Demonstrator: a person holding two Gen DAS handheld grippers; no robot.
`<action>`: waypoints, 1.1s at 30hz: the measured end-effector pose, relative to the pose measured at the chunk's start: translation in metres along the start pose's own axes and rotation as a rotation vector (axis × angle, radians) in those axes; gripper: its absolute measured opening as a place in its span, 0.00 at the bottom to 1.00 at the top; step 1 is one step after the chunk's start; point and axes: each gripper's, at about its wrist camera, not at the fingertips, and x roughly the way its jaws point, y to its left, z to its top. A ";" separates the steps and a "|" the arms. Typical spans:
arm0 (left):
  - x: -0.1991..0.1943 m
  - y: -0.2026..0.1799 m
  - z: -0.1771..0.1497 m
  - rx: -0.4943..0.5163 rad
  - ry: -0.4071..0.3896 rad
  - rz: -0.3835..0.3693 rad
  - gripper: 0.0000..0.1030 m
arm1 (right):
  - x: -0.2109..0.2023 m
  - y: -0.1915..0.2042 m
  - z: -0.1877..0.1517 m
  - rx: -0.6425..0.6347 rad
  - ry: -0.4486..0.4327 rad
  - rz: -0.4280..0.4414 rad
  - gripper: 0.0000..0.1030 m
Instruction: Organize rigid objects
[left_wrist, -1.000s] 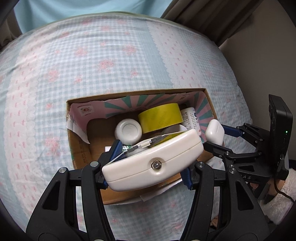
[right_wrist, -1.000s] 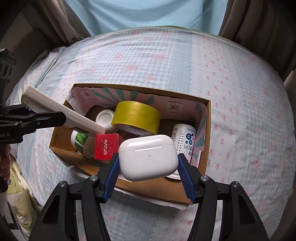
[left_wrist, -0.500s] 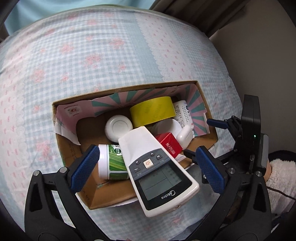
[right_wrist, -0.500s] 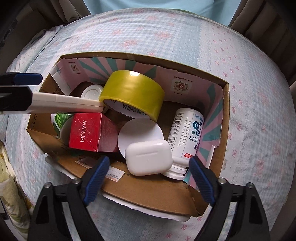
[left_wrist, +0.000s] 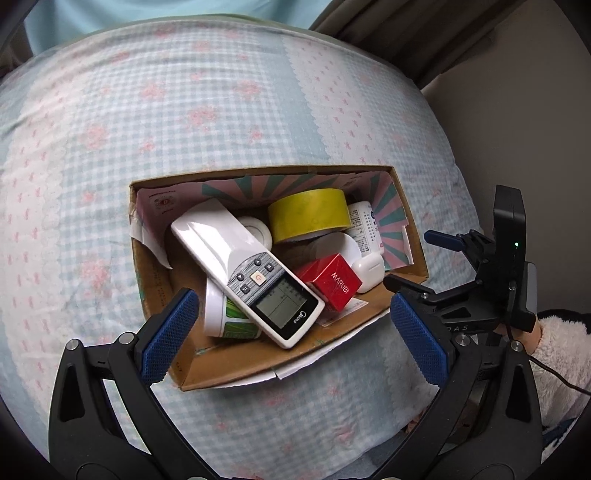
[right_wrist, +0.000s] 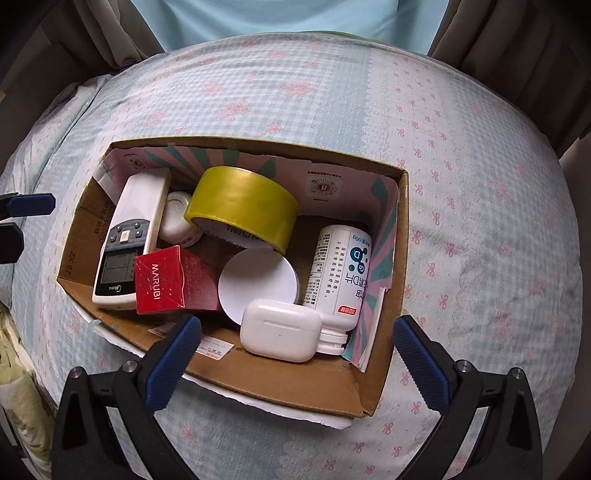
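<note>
- Left wrist view first: shows left gripper (left_wrist: 293, 336) spread wide and holding nothing, above the near wall of the box (left_wrist: 280, 365) on the quilt (left_wrist: 184, 110).
- Looks like the let-go step is done on both sides; calls next for a clean pull-away, straight up and back, with no pad catching the cardboard rim.
- Mind the remote (left_wrist: 243, 269): lies slanted inside the box, screen end propped on the green bottle (left_wrist: 225, 317) and close to the near wall. Likely to slide if bumped, so keep the left pad clear of that end.
- Leave the red box (left_wrist: 328, 282) alone; sits touching the remote's right edge and helps hold it in place.
- Avoid the tape (right_wrist: 243, 205), tilted against the far wall and partly over the white disc (right_wrist: 258, 284).
- Note the earbud case (right_wrist: 280, 334) by the near wall, touching the neck of the white bottle (right_wrist: 340, 273), which lies on its side.
- Right wrist view: shows right gripper (right_wrist: 297, 362) likewise released and empty, jaws straddling the near wall just in front of the case. Lift before moving sideways; smooth case probably skids easily.
- Judge the packing near complete: every object seen sits inside the box.
</note>
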 end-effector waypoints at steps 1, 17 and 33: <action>-0.002 -0.001 0.000 0.002 -0.002 0.004 1.00 | -0.002 -0.001 0.000 0.002 -0.002 0.001 1.00; -0.135 -0.079 -0.013 0.012 -0.253 0.110 1.00 | -0.144 -0.009 -0.007 0.057 -0.162 0.005 1.00; -0.294 -0.243 -0.060 0.050 -0.643 0.394 1.00 | -0.384 -0.028 -0.048 0.173 -0.522 -0.130 1.00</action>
